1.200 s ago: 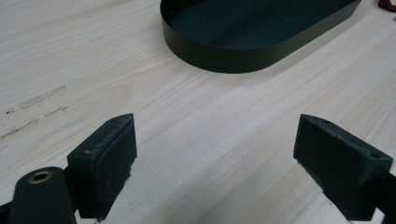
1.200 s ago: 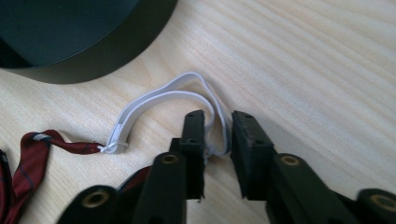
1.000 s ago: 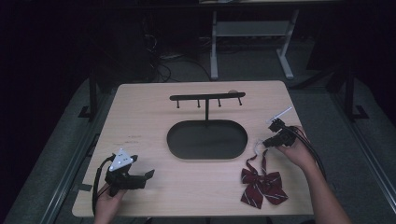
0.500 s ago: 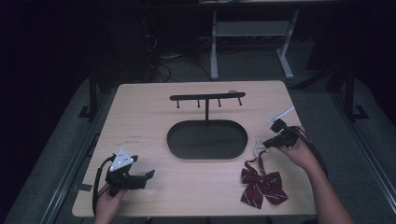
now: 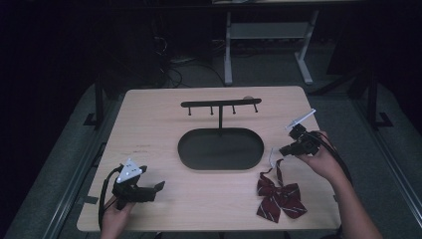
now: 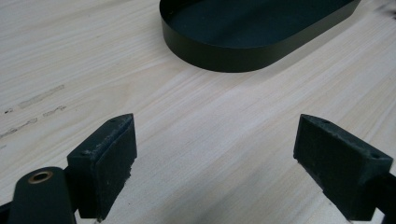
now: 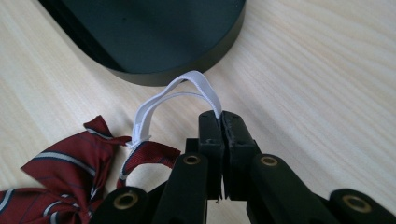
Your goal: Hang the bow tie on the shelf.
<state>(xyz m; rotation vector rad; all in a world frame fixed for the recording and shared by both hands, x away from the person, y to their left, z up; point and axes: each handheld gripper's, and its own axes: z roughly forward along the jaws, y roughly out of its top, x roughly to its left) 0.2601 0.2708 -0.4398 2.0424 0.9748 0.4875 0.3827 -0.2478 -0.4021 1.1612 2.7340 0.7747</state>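
Right hand-held gripper pinching the bow tie's white elastic loop

The right hand-held gripper (image 7: 220,122) is sitting clenched on the white elastic strap (image 7: 175,91), its jaws having just been closing with the strap caught between them. The strap is arching up from the dark red striped bow tie (image 5: 278,194), which is lying on the tabletop (image 5: 154,124) near the front right edge, just beside the rim of the black oval tray (image 5: 221,149). Behind the tray, a black T-shaped stand with small pegs (image 5: 220,105) is rising from its far edge. On the other side, the left hand-held gripper (image 5: 158,186) is resting near the front left corner, well apart from the bow tie, with its jaws spread wide and nothing but bare wood between them.
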